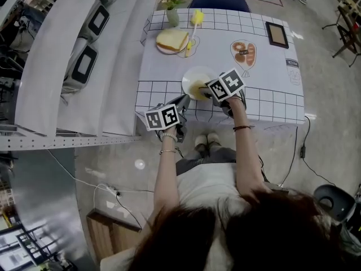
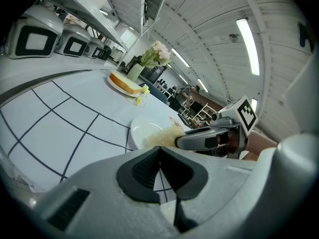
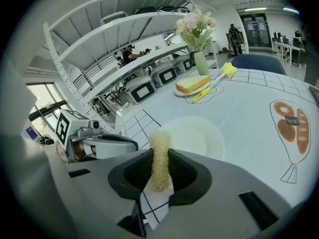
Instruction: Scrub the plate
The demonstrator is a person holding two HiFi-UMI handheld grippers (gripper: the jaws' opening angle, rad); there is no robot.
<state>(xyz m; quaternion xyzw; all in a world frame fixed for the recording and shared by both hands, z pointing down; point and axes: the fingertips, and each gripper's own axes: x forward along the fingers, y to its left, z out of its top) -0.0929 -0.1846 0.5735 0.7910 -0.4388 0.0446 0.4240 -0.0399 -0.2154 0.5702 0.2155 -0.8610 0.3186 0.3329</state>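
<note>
Plate [image 1: 192,77] flat on the table [image 1: 225,35], close to its front edge. Over the near rim, a tan scrubber [image 3: 160,151], pinched tight between the jaws of the right gripper [image 3: 160,171]; contact with the plate not clear. Just to the left, at the table's edge, the left gripper [image 2: 159,156], jaws pressed together on nothing. Farther back, bread [image 1: 172,38] on a dish, a yellow brush [image 1: 196,18] beside it, a vase [image 1: 172,17] with flowers behind

Your table [image 1: 265,78] fills the frame's upper middle. On its cloth lie an empty plate [image 1: 190,78] at the near edge, a bread plate [image 1: 162,50], a vase [image 1: 173,17] and a yellow brush [image 1: 196,20] at upper left, and a frame [image 1: 277,34] at upper right.
</note>
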